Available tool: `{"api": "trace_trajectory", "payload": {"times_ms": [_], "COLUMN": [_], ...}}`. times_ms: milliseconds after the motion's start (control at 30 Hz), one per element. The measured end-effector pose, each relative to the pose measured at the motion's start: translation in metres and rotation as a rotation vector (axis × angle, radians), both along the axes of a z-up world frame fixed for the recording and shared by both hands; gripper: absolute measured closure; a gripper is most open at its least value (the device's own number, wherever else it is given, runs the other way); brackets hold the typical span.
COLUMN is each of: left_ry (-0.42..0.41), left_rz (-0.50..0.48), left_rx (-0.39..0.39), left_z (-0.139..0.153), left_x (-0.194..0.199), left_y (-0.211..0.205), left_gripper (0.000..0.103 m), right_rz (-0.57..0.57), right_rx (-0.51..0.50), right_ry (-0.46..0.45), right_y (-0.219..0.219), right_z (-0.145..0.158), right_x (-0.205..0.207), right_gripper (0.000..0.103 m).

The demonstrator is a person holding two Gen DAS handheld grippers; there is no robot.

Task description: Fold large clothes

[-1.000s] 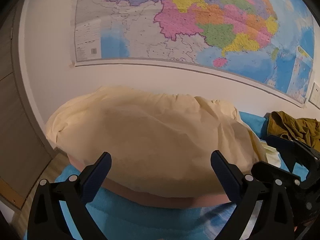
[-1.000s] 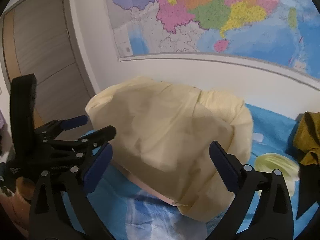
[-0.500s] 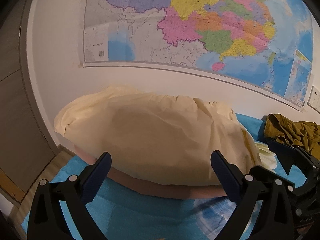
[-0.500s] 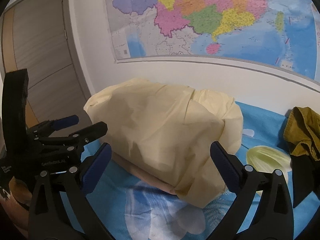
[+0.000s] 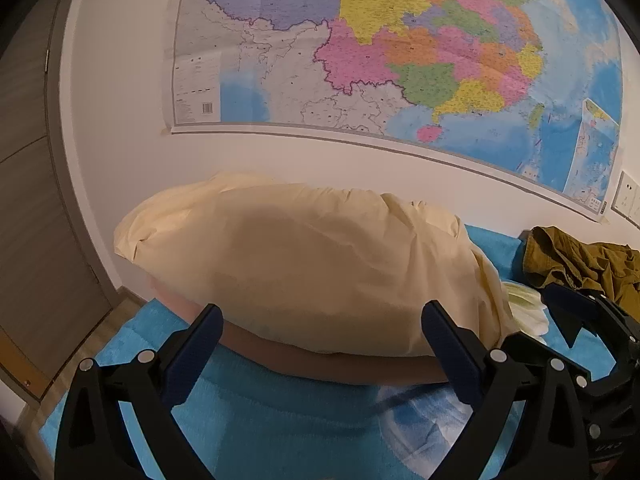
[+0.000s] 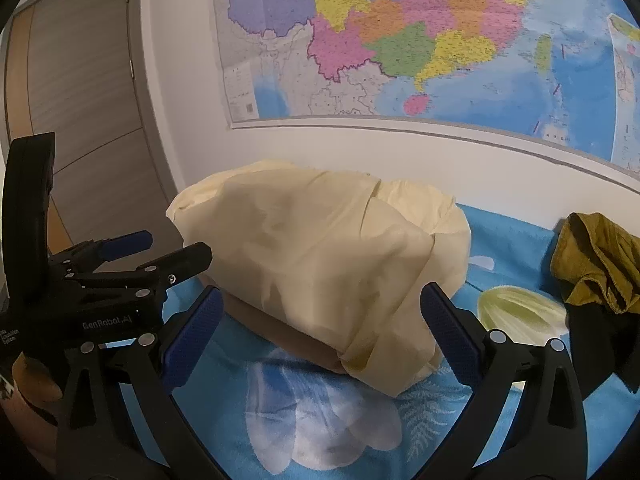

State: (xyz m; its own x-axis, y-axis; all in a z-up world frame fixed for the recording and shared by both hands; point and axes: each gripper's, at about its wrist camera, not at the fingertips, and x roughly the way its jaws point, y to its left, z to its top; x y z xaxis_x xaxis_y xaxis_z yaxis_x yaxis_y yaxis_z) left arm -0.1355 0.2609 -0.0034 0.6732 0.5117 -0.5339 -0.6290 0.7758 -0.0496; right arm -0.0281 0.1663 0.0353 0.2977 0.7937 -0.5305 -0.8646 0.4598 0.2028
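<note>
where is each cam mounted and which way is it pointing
Left wrist: sits on the left gripper, open, looking forward across the blue bedspread at the cream pillow and wall map; the right gripper's black frame pokes in at lower right.
Right wrist: sits on the right gripper, open, facing the same pillow from further right; the left gripper and part of a hand show at left.
Shared: pillow, map, bedspread, olive garment.
</note>
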Motion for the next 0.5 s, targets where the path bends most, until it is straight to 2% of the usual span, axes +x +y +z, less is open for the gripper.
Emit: {"api": "trace_trajectory", "payload": {"times_ms": [500], "left_ry": [0.016], "left_rz": [0.008], "left_rx": [0.005], "left_z": [-0.004], "left_x": [-0.004], "left_y": [-0.012], "left_gripper": [0.007], "right_rz": [0.003], "right_rx": [-0.002], "right_ry": [-0.004], "right_y": [-0.009], "right_z": [-0.002], "right_x": [-0.008], "right_gripper": [0.006]}}
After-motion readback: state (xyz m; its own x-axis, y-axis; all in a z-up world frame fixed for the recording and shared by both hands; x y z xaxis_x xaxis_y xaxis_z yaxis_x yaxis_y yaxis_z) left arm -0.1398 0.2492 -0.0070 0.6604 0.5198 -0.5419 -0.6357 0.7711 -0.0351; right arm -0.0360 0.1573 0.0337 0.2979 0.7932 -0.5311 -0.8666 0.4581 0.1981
